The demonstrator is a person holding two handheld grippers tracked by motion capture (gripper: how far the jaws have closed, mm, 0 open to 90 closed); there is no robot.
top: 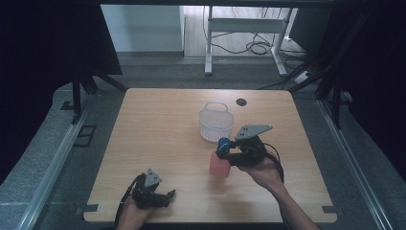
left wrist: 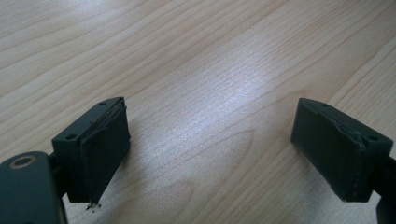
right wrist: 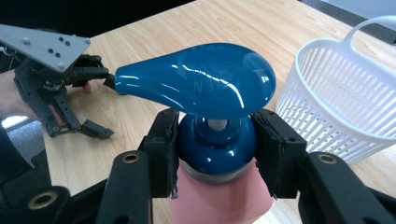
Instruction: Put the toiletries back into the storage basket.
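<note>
A pink pump bottle with a blue pump head is held upright over the middle of the wooden table. My right gripper is shut on its blue collar, one pad on each side. A white plastic basket with a handle stands just beyond the bottle; in the right gripper view the basket is at the right. My left gripper rests near the table's front left edge, its jaws open and wide apart over bare wood. In the right gripper view the left gripper lies at the far left.
A round cable hole sits near the table's far edge. A white desk frame and cables stand on the floor beyond. Dark curtains flank both sides. A broad stretch of tabletop lies to the left of the basket.
</note>
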